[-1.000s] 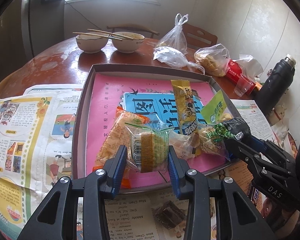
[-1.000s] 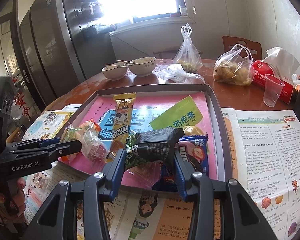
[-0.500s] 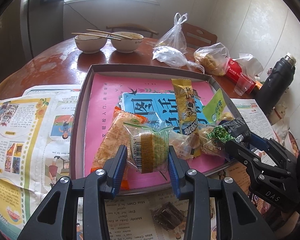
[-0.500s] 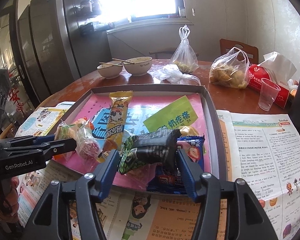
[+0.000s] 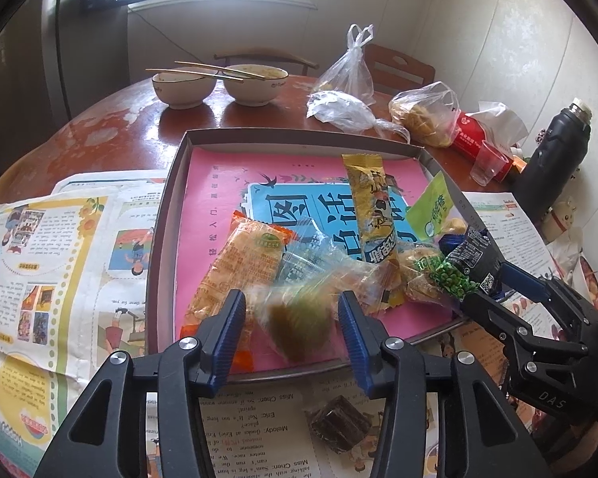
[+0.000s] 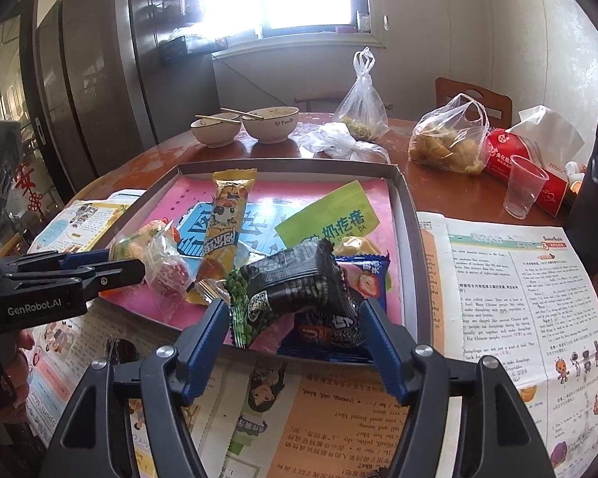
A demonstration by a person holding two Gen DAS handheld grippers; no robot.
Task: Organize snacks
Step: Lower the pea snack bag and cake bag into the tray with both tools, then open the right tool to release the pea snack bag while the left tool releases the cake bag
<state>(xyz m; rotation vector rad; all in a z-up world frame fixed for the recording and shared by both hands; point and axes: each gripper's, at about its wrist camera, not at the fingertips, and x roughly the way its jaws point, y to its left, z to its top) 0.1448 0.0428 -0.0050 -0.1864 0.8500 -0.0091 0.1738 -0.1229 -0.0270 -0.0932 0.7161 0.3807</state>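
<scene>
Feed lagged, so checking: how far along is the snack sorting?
Done: several snacks lie in the tray. In hand: left gripper and right gripper have just been opening, a wrapped cake and a pea packet loose between their jaws, over the tray. Left: a brown block on the newspaper outside it.

Shallow grey tray lined in pink, my snacks heaped at its near edge, clear-wrapped cake blurred between my left tool's fingers, black pea packet tilted atop blue packet, yellow bar lying lengthwise, green sachet flat behind
</scene>
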